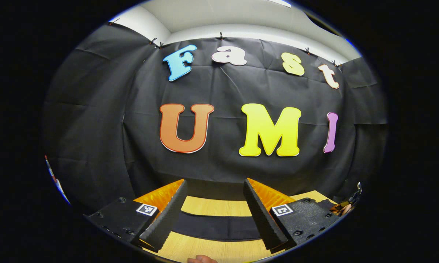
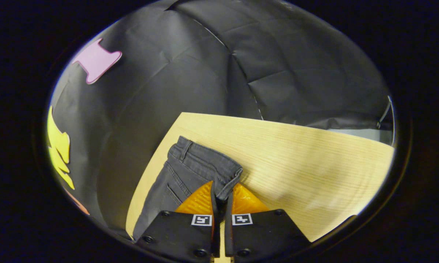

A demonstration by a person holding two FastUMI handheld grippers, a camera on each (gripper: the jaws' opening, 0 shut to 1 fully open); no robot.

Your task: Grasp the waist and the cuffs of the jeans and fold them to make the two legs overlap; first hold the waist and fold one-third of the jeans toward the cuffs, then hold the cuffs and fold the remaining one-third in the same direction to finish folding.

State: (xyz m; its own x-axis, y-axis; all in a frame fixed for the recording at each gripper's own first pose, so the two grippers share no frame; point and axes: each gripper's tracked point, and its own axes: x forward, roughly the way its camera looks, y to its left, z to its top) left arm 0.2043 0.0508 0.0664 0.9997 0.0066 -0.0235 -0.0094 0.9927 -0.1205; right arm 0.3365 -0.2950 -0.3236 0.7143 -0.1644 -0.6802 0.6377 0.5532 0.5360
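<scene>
Dark grey jeans (image 2: 190,171) lie on a light wooden table (image 2: 296,157), waist end toward the table's far left corner. My right gripper (image 2: 222,197) is shut on the near corner of the waistband, the cloth pinched between its two fingers. In the left gripper view, a dark band of the jeans (image 1: 216,226) stretches across the table (image 1: 212,206) below my left gripper (image 1: 215,199). That gripper is open, its fingers wide apart, hovering above the cloth with nothing between them.
Black booth cloth closes the scene right behind the table's far edge (image 2: 278,122). A wide bare stretch of tabletop (image 2: 332,175) lies right of the jeans. A fingertip (image 1: 202,259) shows at the bottom of the left gripper view.
</scene>
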